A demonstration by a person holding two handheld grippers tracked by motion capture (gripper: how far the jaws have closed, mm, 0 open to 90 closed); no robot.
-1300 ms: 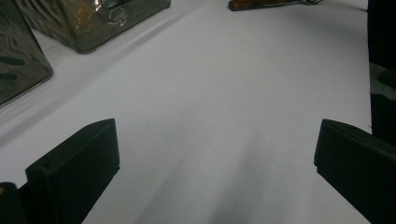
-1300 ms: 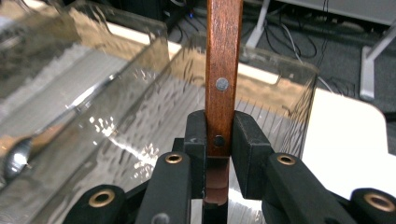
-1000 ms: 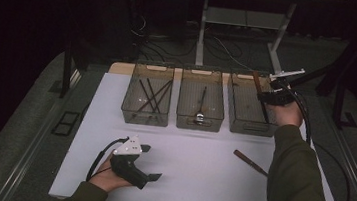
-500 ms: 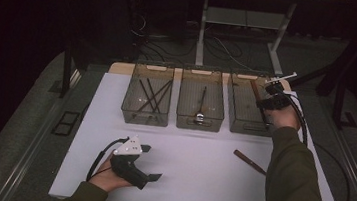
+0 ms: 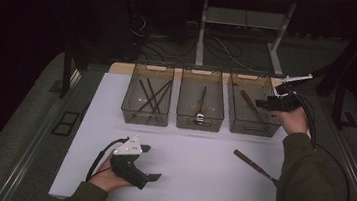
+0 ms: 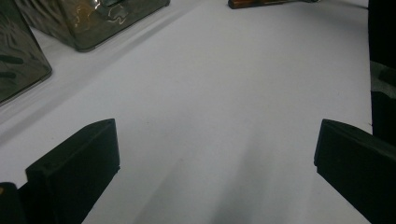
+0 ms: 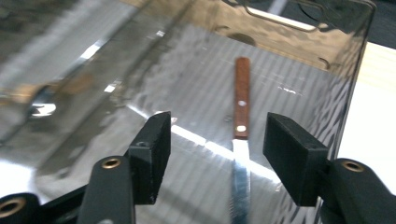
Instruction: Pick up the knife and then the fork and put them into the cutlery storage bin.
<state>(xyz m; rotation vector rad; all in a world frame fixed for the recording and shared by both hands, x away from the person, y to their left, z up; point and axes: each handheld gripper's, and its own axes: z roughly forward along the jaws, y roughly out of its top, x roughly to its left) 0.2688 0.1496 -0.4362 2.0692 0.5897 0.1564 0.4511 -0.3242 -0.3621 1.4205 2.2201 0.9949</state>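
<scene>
High view, stock as it lies, every place reckoned from the middle bin (image 5: 201,105).

Item: middle bin, clear plastic, on the white mat (image 5: 178,181). One long utensil lies lengthwise inside it.

Item: left bin (image 5: 147,97), just beside the middle bin on its left. Several thin dark sticks lie crossed in it.

Item: right bin (image 5: 253,108), just beside the middle bin on its right. A knife (image 5: 248,101) with a brown wooden handle lies on its floor, handle toward the far wall. In the right gripper view the same knife (image 7: 241,135) lies flat on the bin floor, handle away from me, blade running back under my jaws.

Item: my right gripper (image 5: 262,104), held at the right bin's right rim, well to the right of the middle bin, pointing in over the bin. Its jaws have just been opening and now stand about half apart. Nothing is between the pads; the knife lies loose below them, apart from both.

Item: second knife (image 5: 254,166), brown handle, on the mat in front of the middle bin and to its right, lying aslant, untouched.

Item: my left gripper (image 5: 149,164), resting on the mat in front of the middle bin and to its left, well apart from it. In the left gripper view its jaws stand wide, bare mat (image 6: 224,116) between them, gripping nothing.
</scene>
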